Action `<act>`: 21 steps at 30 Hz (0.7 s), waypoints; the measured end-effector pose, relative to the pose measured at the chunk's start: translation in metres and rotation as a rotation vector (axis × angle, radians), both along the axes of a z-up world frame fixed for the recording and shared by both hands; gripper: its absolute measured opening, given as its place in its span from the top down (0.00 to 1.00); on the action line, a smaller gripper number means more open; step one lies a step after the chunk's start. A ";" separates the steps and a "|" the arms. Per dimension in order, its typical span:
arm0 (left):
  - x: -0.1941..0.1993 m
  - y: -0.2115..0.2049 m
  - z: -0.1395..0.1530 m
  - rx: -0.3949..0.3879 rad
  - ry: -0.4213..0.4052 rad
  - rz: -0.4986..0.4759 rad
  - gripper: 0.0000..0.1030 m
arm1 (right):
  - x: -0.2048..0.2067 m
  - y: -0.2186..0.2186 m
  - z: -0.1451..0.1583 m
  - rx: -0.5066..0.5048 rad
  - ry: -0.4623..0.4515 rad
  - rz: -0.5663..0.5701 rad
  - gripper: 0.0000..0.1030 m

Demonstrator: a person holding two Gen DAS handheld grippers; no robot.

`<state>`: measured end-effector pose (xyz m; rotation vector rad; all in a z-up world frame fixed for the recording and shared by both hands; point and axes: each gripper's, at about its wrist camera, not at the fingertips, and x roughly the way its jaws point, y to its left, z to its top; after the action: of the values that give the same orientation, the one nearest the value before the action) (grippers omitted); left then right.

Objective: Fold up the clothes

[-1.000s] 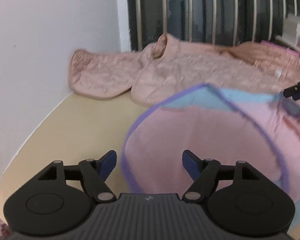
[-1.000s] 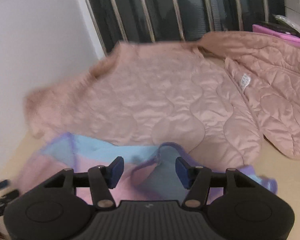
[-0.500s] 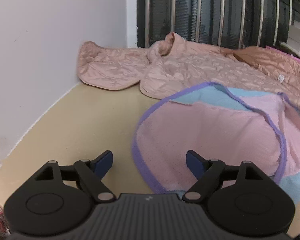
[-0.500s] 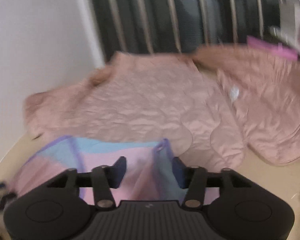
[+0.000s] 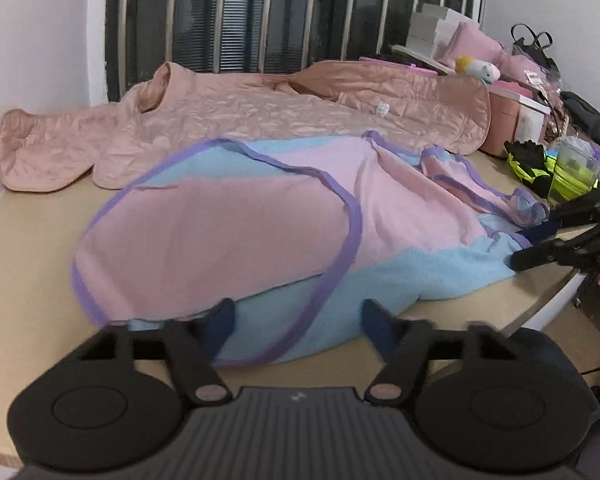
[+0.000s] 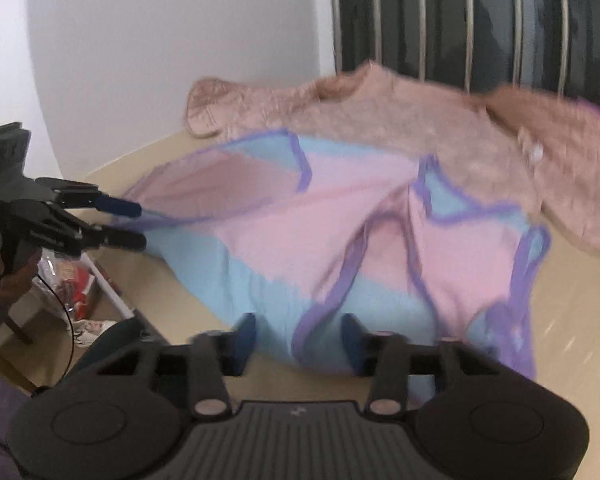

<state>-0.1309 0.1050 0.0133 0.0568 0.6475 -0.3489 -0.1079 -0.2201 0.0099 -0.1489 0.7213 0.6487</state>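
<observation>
pink-blue garment (image 5: 260, 220) lengthwise l-r on table (image 5: 32, 280), hem between closing l gripper (image 5: 296, 320) & r gripper (image 6: 298, 338) jaws, unpinched

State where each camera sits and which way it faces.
Left wrist: on the left gripper, looking over the pink-and-blue garment toward the barred window; own jaws closing around its edge.
Right wrist: on the right gripper, looking across the same garment toward the white wall; own jaws closing around cloth.
Shared: garment, quilted jacket, each other's gripper.
</observation>
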 end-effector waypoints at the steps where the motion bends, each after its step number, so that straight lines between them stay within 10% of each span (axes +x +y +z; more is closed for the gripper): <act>1: -0.003 0.001 0.000 0.024 -0.005 -0.004 0.70 | 0.001 -0.004 -0.002 -0.003 -0.014 -0.026 0.98; 6: -0.012 0.003 0.006 0.038 -0.019 -0.005 0.65 | 0.003 -0.018 -0.004 0.031 -0.023 -0.057 0.86; 8: -0.016 -0.001 0.010 0.020 -0.048 -0.044 0.34 | 0.001 -0.020 -0.004 0.055 -0.029 -0.036 0.53; 10: -0.017 -0.011 0.011 0.024 -0.062 -0.068 0.26 | -0.001 -0.018 -0.005 0.066 -0.026 -0.009 0.50; 13: -0.008 -0.018 0.002 0.064 -0.012 -0.070 0.45 | -0.005 -0.015 -0.007 0.061 -0.027 -0.013 0.55; 17: -0.010 -0.012 0.000 0.053 -0.009 -0.046 0.72 | -0.011 -0.020 -0.009 0.098 -0.016 -0.049 0.93; 21: -0.015 -0.005 0.003 0.059 0.013 -0.029 0.95 | -0.016 -0.015 -0.007 0.099 0.005 -0.029 0.96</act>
<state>-0.1454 0.1005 0.0165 0.1206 0.6706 -0.3579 -0.1239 -0.2356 0.0027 -0.0458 0.6931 0.6558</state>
